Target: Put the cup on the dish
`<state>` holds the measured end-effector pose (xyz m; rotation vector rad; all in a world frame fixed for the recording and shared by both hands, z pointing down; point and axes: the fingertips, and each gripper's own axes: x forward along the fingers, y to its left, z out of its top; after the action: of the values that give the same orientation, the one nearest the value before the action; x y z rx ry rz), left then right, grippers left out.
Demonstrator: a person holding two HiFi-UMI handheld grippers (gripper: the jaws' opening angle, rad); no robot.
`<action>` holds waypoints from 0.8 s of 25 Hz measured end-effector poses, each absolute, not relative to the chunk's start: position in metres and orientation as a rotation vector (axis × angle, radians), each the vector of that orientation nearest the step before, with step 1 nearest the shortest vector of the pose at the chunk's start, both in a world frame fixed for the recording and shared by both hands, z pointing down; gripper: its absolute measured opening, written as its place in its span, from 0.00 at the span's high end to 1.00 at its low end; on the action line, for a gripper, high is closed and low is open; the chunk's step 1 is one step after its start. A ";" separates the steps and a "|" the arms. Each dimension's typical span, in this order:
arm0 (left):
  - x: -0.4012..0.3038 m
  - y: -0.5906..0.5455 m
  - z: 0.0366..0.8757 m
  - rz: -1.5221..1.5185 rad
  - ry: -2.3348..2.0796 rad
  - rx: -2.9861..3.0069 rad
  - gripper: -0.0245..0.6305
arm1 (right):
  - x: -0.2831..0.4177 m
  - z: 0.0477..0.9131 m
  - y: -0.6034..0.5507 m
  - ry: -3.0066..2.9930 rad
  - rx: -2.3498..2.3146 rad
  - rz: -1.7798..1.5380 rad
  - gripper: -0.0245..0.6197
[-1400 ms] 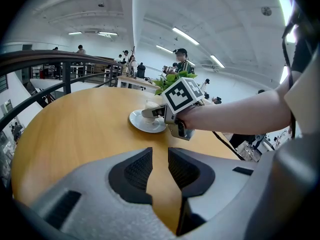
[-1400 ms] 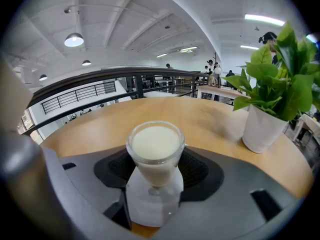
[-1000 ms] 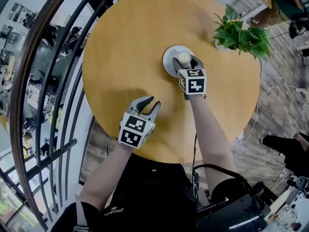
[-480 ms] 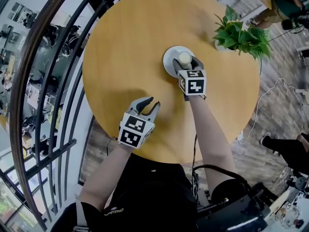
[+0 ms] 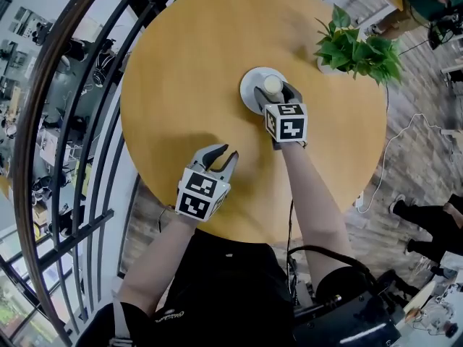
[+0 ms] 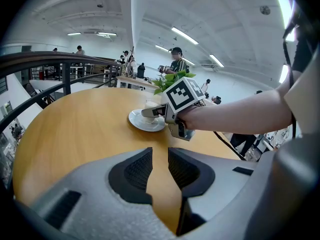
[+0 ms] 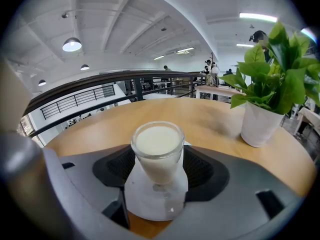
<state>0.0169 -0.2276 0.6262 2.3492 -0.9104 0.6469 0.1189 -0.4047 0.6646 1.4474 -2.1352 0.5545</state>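
Note:
A clear glass cup [image 7: 157, 151] full of white liquid stands upright on a white dish [image 7: 150, 204] near the middle of the round wooden table [image 5: 181, 71]. My right gripper [image 7: 157, 169] straddles the cup [image 5: 273, 85]. Its jaws have just been opening, and the pads sit on either side of the glass without pressing on it. In the head view the dish [image 5: 250, 85] shows under the right gripper [image 5: 277, 90]. My left gripper [image 5: 221, 152] hovers low over the table's near side, open by a narrow gap with nothing in it [image 6: 159, 166].
A potted green plant [image 5: 358, 49] in a white pot [image 7: 260, 124] stands on the table to the right of the dish. A dark metal railing [image 5: 79, 121] curves round the table's left side. People stand in the hall beyond.
The head view has shifted slightly. Both grippers, the cup and the dish keep their places.

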 end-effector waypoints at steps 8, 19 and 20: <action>0.021 -0.223 0.630 0.653 -0.896 2.344 0.81 | 0.119 0.667 -0.401 -2.121 1.428 0.537 0.53; 0.021 -0.216 0.629 0.656 -0.905 2.352 0.81 | 0.127 0.674 -0.383 -2.088 1.435 0.552 0.53; 0.021 -0.216 0.629 0.656 -0.905 2.353 0.81 | 0.128 0.675 -0.380 -2.084 1.437 0.555 0.53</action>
<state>0.0215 -0.2157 0.6288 2.3526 -0.9046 0.6556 0.1284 -0.3804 0.6746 1.4366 -2.0835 0.5550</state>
